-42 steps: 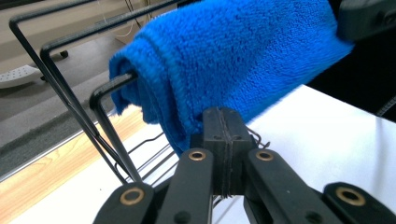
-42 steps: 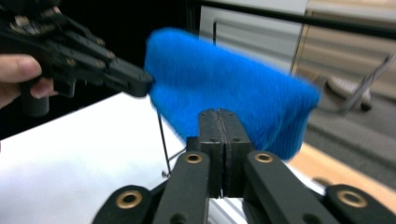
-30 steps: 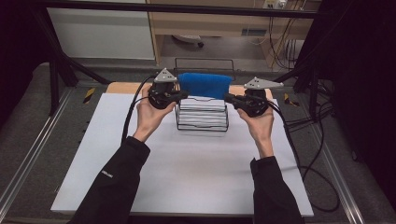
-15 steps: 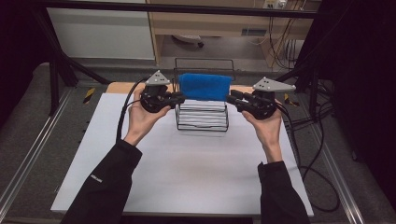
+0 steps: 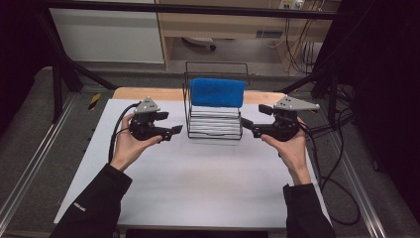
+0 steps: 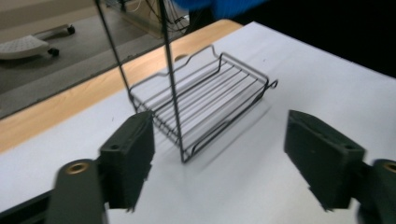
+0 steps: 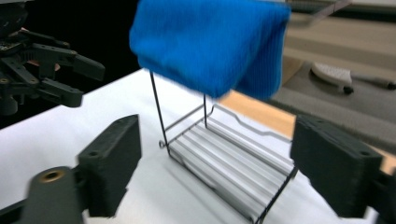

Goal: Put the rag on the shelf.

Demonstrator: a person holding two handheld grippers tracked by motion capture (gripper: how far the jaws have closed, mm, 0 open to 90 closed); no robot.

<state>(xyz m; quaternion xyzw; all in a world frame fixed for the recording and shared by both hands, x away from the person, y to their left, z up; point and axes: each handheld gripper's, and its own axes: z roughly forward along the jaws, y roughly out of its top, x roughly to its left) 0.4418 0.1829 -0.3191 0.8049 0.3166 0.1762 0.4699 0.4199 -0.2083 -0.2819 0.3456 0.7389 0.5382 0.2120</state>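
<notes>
Both claws open and empty. High view: wire rack (image 5: 213,121) sits centre frame, slightly above middle, on the white counter (image 5: 198,183), near its far edge where a wood strip shows. Blue cloth (image 5: 217,92) is draped over the rack's top bar, hanging down both sides, above the rack's ribbed tray. Left claw (image 5: 174,131) is left of the rack, jaws pointing right at its lower left corner, just beside it, not touching. Right claw (image 5: 248,130) is right of the rack, jaws pointing left at the tray's right end, also just beside it, apart. Each is held in a hand, black sleeves coming in from the bottom corners; cables trail off to each side. Left claw view: own jaws wide apart at lower left and lower right, nothing between them; rack (image 6: 205,100) sits mid-frame, one upright wire running in front of the left jaw's edge; cloth (image 6: 219,5) is a blue sliver at the top edge. Right claw view: jaws wide apart at the bottom corners, nothing gripped; cloth (image 7: 210,44) takes up the upper middle, blurred; rack tray (image 7: 233,170) below it between the jaws; the left claw (image 7: 84,81) at upper left, jaws spread, empty.
</notes>
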